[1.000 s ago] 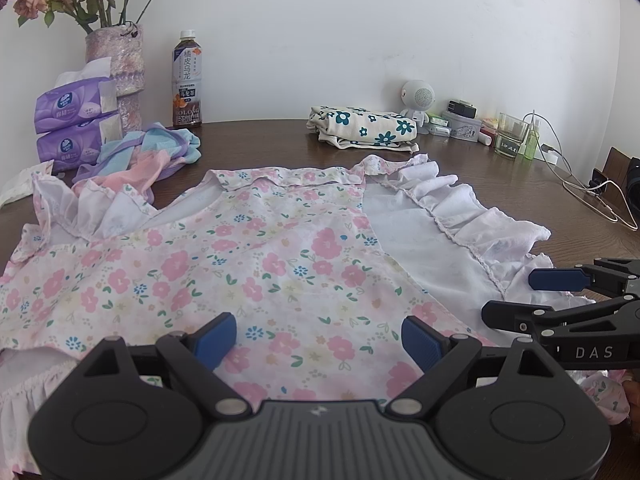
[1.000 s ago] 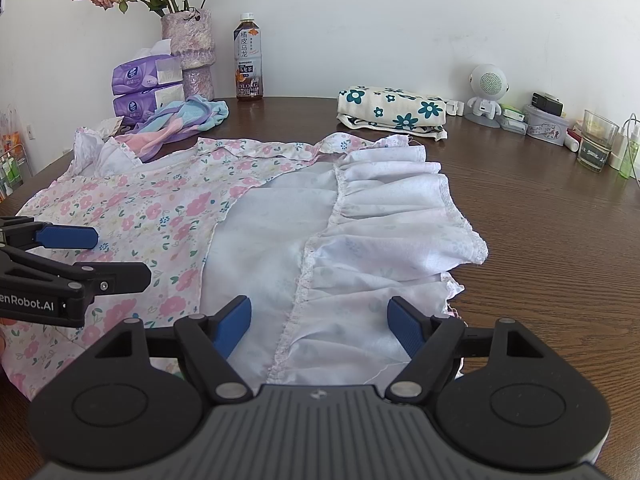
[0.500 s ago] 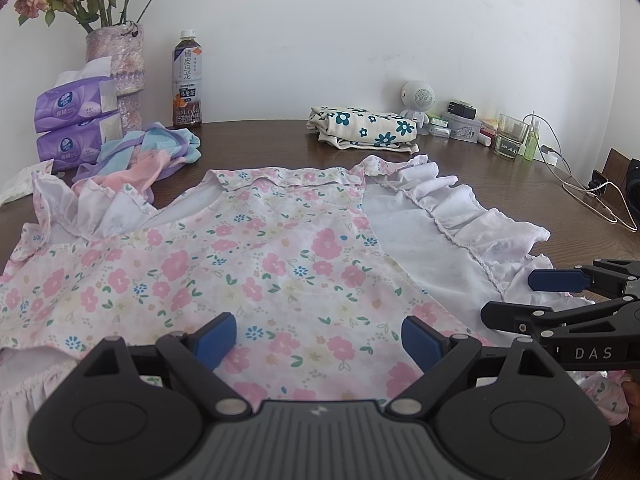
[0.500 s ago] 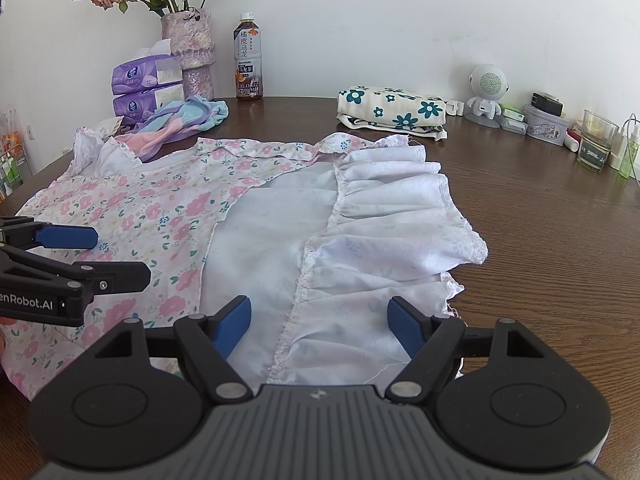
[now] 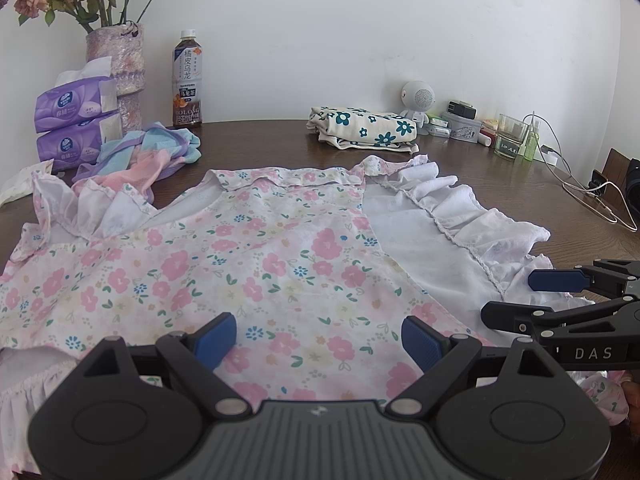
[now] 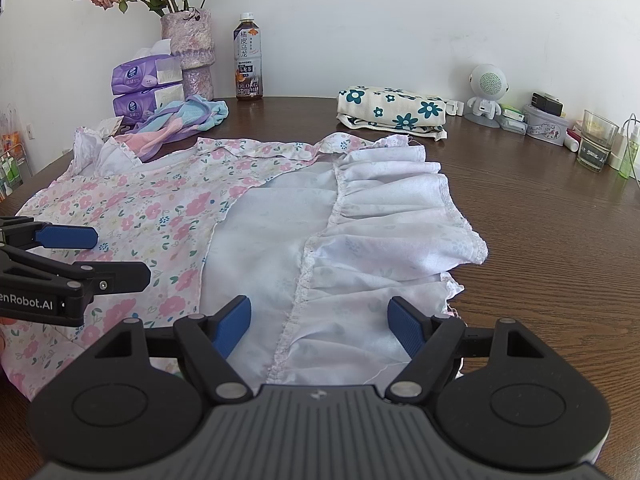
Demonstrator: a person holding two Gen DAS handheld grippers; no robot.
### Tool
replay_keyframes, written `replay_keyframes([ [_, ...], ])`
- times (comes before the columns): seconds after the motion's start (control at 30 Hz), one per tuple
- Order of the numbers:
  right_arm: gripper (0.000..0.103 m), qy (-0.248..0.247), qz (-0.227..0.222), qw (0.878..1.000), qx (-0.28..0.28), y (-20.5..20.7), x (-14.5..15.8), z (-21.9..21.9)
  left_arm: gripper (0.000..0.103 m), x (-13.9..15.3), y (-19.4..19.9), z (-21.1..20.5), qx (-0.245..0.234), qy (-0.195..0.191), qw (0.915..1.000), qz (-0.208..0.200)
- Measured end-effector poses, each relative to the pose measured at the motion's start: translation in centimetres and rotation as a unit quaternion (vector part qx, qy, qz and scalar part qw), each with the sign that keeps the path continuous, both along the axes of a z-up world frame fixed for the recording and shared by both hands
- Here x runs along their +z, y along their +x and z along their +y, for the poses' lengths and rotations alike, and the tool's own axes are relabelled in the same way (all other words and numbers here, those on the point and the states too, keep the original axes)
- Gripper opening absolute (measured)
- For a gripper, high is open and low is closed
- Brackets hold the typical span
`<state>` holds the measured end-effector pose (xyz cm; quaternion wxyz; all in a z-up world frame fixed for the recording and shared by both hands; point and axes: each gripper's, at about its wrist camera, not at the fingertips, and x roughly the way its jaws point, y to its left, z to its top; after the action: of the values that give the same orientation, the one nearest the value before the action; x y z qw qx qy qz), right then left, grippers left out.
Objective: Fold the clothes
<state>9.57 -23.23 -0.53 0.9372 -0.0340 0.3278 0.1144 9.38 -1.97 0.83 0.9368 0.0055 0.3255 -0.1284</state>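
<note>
Floral dress (image 5: 256, 264) spread flat mid-surface, right side flipped over. Left gripper (image 5: 318, 334) and right gripper (image 6: 320, 322) hover at near hem, fingers released, empty. Next: pinch hem.

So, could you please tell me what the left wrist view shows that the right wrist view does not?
Only the left wrist view shows the cable trailing to the table's right edge, and the right tool from the side. Only the right wrist view shows the shelf of bottles beyond the table's left edge, and the left tool from the side. Both show the floral dress spread flat, the folded flowered cloth, the tea bottle and the vase.
</note>
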Motion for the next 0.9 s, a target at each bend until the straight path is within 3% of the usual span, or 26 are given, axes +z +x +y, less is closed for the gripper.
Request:
replay_keyframes([
  [0.9,0.078,-0.001,0.0,1.0,0.0,0.0,-0.02,0.02,0.089,0.02,0.0,-0.01,0.0,-0.001,1.0,0.0],
])
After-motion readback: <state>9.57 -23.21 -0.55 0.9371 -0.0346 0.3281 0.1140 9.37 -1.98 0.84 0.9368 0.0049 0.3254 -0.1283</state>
